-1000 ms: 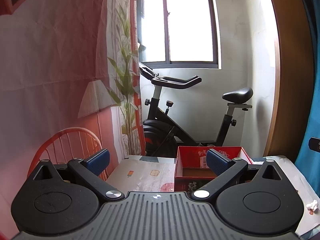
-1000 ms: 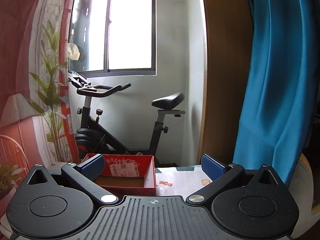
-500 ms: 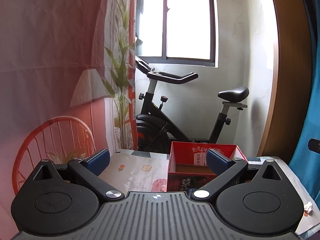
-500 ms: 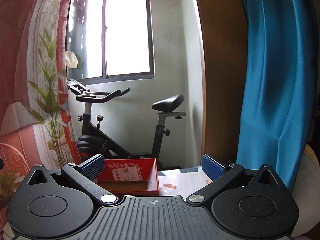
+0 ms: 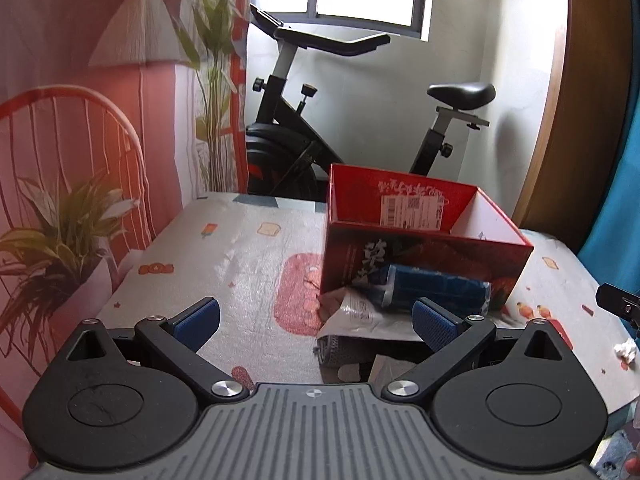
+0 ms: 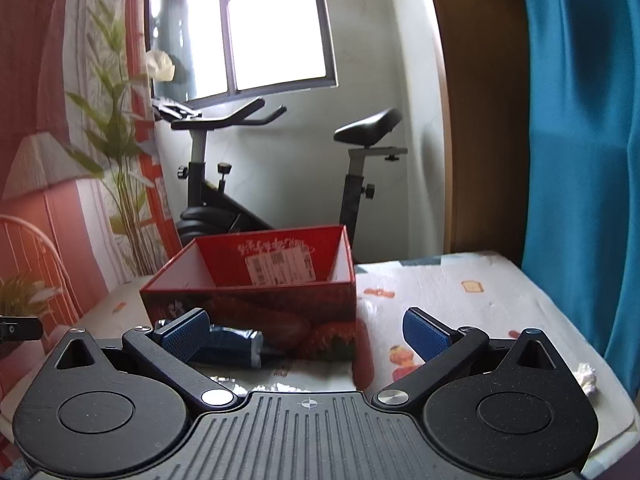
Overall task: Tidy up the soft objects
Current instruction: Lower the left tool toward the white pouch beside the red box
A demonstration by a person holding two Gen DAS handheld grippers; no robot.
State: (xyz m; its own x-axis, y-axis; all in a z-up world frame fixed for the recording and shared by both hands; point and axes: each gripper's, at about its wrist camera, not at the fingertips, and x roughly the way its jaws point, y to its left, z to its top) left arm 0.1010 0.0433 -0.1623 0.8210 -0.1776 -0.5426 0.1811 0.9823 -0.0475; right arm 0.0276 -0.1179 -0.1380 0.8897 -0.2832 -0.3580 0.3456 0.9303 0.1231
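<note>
Red box (image 5: 424, 256): nothing is seen inside. Blue packet (image 5: 436, 290) and pale pouch (image 5: 356, 312): laid against its front, unsorted. Left gripper (image 5: 316, 320), right gripper (image 6: 308, 332): spread, nothing held.

Left gripper (image 5: 316, 318): matte black linkage arms, two round black housings, silver pivot screws, blue textured pads (image 5: 434, 322) on the fingers, and a grey ribbed plate with a small crosshair mark behind them. Right gripper (image 6: 306, 332) looks the same: black arms, silver screws, blue ridged pads (image 6: 426, 334), grey ribbed plate.
</note>
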